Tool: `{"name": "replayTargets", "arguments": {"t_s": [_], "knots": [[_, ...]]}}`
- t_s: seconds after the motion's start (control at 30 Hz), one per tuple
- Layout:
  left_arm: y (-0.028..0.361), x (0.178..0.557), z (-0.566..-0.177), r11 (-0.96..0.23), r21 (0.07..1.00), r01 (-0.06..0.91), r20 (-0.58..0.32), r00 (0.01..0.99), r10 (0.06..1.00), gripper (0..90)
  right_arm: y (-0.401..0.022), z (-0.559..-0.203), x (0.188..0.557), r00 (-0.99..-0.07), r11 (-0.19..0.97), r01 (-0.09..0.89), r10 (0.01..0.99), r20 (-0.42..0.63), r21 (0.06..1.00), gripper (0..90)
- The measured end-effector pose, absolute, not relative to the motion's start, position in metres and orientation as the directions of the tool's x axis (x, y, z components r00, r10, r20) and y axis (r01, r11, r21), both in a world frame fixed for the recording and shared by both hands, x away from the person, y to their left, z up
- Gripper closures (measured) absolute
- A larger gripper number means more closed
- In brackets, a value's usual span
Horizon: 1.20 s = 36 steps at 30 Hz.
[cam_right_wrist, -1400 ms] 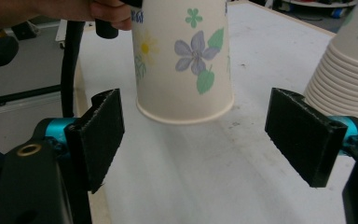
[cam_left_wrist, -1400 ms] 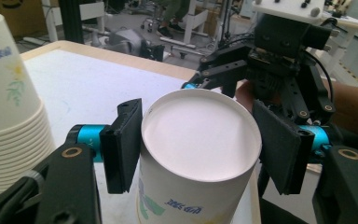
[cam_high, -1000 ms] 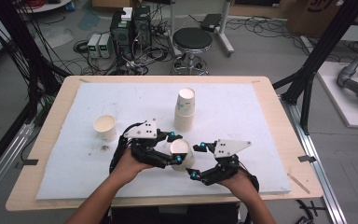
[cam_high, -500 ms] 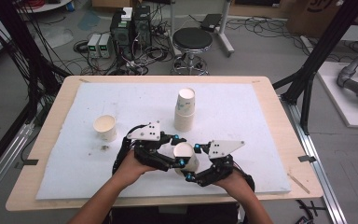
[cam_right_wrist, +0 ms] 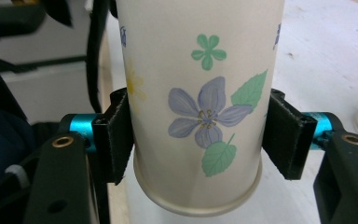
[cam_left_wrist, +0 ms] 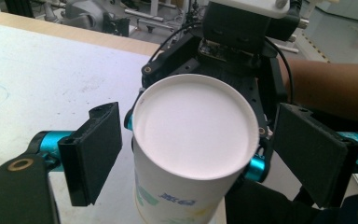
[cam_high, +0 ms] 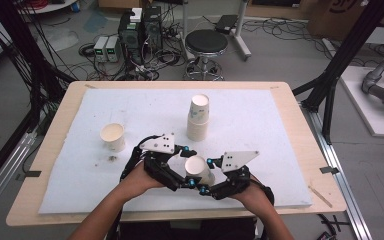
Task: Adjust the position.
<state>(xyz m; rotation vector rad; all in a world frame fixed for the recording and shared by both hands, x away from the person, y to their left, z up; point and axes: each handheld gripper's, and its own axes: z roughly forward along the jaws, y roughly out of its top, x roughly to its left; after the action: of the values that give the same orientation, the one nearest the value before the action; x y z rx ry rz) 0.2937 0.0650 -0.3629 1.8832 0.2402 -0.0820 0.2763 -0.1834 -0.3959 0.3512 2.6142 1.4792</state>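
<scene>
Passing from one gripper to the other, the paper cup [cam_high: 198, 170] is held upside down above the table's [cam_high: 70, 120] near edge, with the right gripper [cam_right_wrist: 198, 140] having just closed so that its fingers [cam_right_wrist: 116, 135] now clamp the flowered wall near the rim. The left gripper [cam_left_wrist: 200, 154] has just opened; its fingers [cam_left_wrist: 95, 144] stand clear either side. By this reading, the handover is complete, with the cup stack [cam_high: 198, 117] and lone cup [cam_high: 113, 136] well apart.

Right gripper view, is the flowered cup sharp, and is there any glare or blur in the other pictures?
Right gripper view: flowered cup is sharp, background soft. Left gripper view: the cup's white base is bright and featureless, with no hard glare. High view: evenly lit, slightly soft, faint shadows under the cup stack.
</scene>
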Motion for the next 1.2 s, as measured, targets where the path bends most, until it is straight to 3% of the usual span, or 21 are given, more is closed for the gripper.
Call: {"name": "replayTargets", "arguments": {"t_s": [0.5,1.0,1.2], "knots": [[0.074,0.295,-0.354,-0.396,0.9,0.179,-0.131,0.981,0.145,16.3,-0.174,-0.38,0.278,-0.973,0.615,0.087,0.221,-0.065,0.784,33.2],[0.069,0.298,-0.357,-0.487,0.855,0.176,-0.126,0.983,0.134,17.1,-0.152,-0.365,0.277,-0.973,0.779,0.024,0.162,-0.164,0.627,32.6],[0.068,0.3,-0.358,-0.514,0.838,0.184,-0.135,0.982,0.131,22.4,-0.15,-0.365,0.278,-0.976,0.8,0.024,0.149,-0.161,0.599,32.7]]}}
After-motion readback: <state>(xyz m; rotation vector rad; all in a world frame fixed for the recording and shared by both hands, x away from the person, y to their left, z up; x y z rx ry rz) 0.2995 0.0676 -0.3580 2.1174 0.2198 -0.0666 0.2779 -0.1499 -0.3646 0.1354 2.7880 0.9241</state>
